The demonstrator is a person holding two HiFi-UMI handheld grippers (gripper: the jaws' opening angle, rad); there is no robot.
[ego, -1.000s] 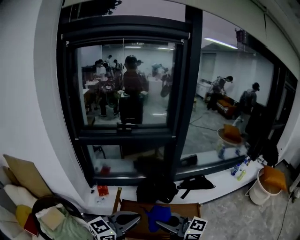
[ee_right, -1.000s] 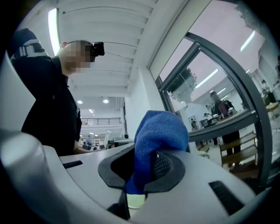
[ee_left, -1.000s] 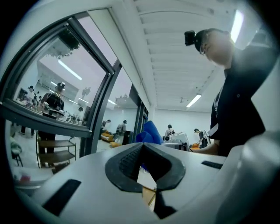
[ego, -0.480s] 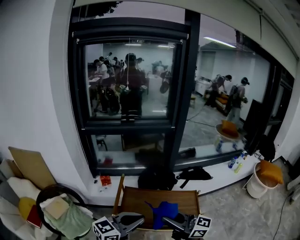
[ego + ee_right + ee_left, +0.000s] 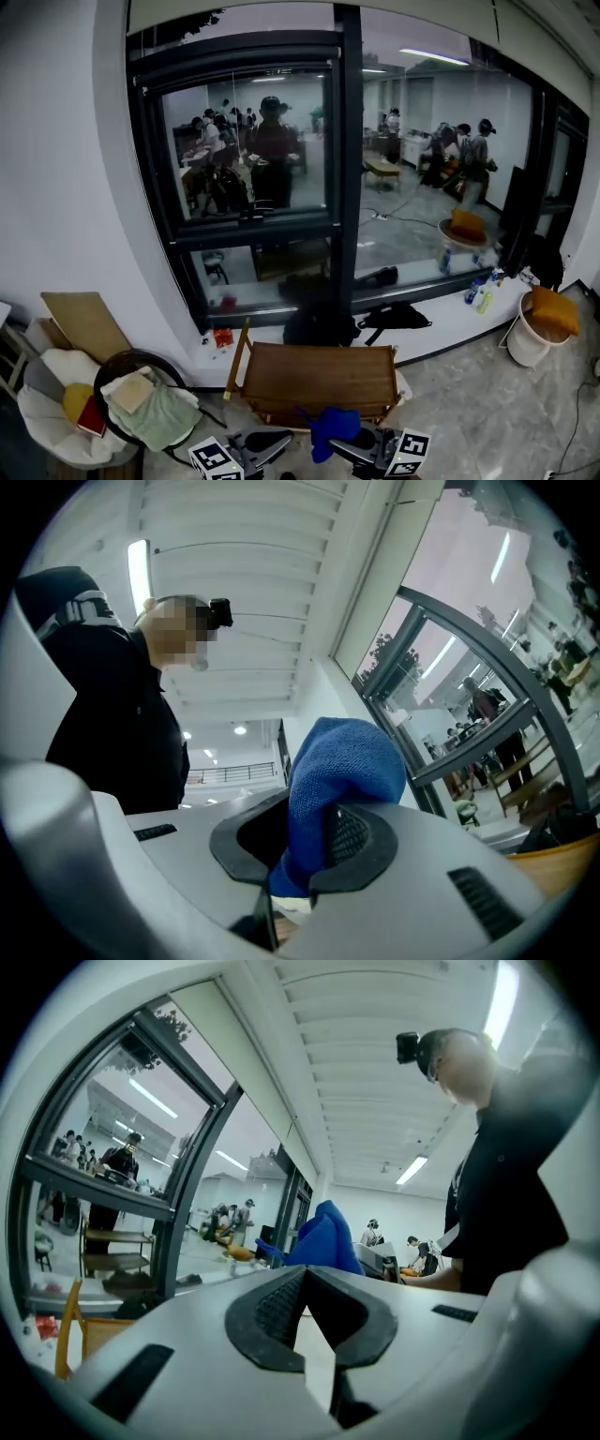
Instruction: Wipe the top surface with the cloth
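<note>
A brown wooden table (image 5: 319,373) stands in front of the window in the head view, and its top is bare. A blue cloth (image 5: 335,427) hangs just before the table's near edge, with my right gripper (image 5: 361,448) shut on it. In the right gripper view the cloth (image 5: 342,761) bulges up from between the jaws of the right gripper (image 5: 323,813). My left gripper (image 5: 258,445) is beside it on the left, its tips together and holding nothing. From the left gripper view (image 5: 306,1269) the cloth (image 5: 323,1237) shows beyond the jaws, apart from them.
A round black chair (image 5: 117,370) with cushions and a green cloth stands at the left, with cardboard (image 5: 84,323) behind it. Black bags (image 5: 323,328) and bottles (image 5: 478,298) lie along the white sill. A white bucket (image 5: 530,342) with an orange cushion is at the right.
The view has drawn back from the window, so the whole table now shows. Both grippers and the cloth, earlier over the tabletop, now sit before its near edge.
</note>
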